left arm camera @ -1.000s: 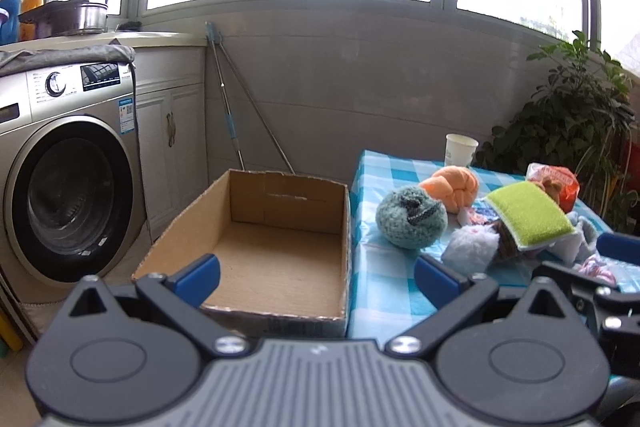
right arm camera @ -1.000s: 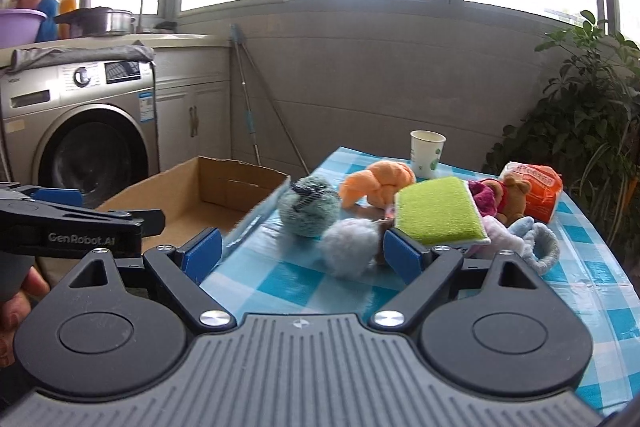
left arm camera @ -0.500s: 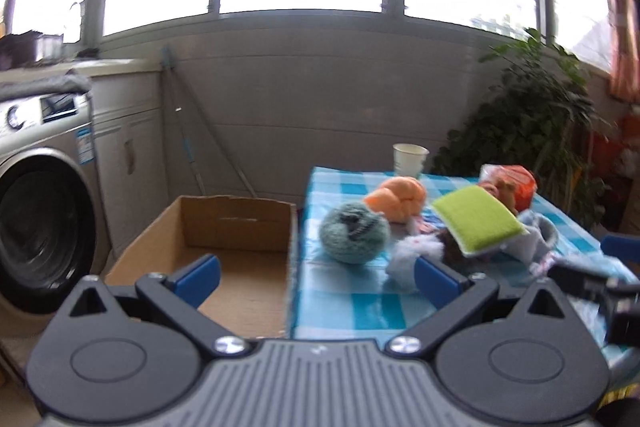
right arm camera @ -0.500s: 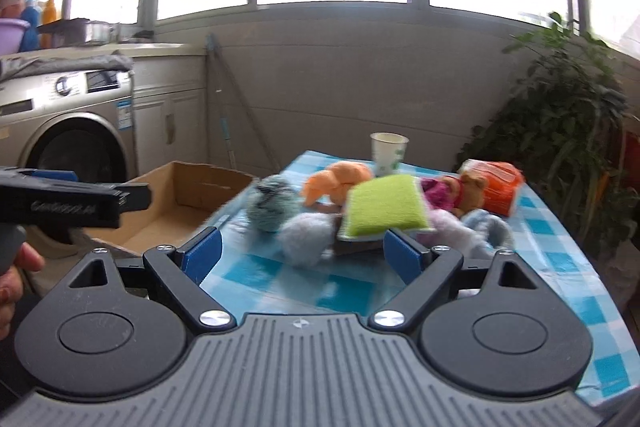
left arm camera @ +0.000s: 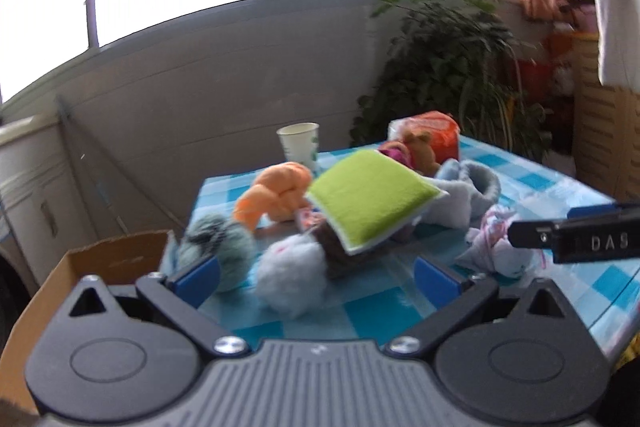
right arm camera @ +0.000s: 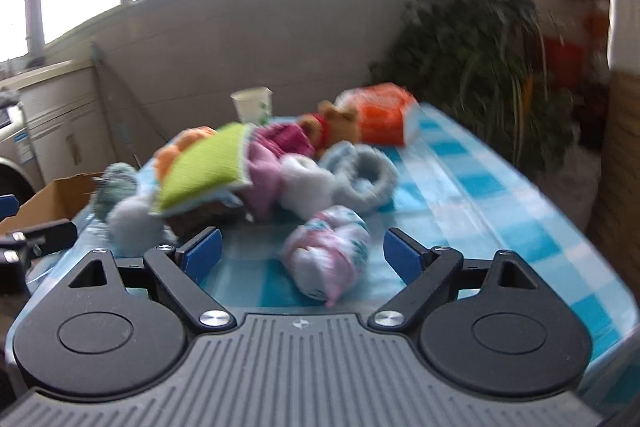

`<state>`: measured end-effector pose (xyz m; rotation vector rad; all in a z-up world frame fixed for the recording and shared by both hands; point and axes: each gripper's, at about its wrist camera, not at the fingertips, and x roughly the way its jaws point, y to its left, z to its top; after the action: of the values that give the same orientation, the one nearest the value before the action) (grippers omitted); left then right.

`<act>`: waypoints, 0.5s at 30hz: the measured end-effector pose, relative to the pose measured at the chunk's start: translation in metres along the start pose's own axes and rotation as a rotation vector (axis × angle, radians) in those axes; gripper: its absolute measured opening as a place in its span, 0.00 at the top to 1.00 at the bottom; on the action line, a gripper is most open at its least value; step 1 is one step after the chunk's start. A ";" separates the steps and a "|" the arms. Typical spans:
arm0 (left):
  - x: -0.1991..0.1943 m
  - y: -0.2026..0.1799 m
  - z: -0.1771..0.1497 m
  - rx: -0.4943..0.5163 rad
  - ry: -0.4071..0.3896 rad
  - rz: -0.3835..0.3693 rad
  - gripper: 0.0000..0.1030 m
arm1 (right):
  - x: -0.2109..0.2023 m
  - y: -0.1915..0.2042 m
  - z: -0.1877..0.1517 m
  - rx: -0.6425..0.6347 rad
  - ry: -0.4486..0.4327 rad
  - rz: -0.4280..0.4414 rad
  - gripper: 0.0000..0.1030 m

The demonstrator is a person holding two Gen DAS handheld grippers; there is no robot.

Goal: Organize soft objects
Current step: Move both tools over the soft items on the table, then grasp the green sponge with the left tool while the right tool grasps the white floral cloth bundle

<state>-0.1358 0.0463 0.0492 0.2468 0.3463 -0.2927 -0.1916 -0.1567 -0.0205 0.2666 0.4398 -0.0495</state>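
Observation:
A pile of soft things lies on a blue checked tablecloth (left arm camera: 540, 183): a green pad (left arm camera: 370, 197), an orange plush (left arm camera: 280, 193), a teal yarn ball (left arm camera: 218, 247), a pale fluffy ball (left arm camera: 290, 277), a pale blue fleece ring (left arm camera: 470, 193), a small bear (left arm camera: 418, 147) and a pink-white bundle (right arm camera: 330, 255). My left gripper (left arm camera: 316, 281) is open, just short of the fluffy ball. My right gripper (right arm camera: 302, 251) is open, with the pink-white bundle between its fingers, not touching. An open cardboard box (left arm camera: 92, 267) stands left of the table.
A paper cup (left arm camera: 300, 145) stands at the table's far edge. An orange packet (left arm camera: 434, 131) lies behind the bear. A large potted plant (left arm camera: 448, 75) stands behind the table on the right. A cabinet (left arm camera: 36, 195) is on the left.
Both grippers have swung right and moved closer to the table and the pile. The washing machine has left the left view. The pink-white bundle now lies between the right fingers.

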 end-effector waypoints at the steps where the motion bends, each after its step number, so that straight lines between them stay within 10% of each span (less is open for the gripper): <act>1: 0.009 -0.007 0.001 0.038 0.000 0.004 0.01 | 0.005 -0.004 -0.001 0.020 0.009 0.000 0.00; 15: 0.082 -0.054 0.007 0.331 -0.056 0.093 0.14 | 0.057 -0.032 -0.001 0.162 0.068 0.036 0.00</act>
<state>-0.0771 -0.0255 0.0151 0.5776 0.2283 -0.2640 -0.1438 -0.1865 -0.0534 0.4366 0.4994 -0.0408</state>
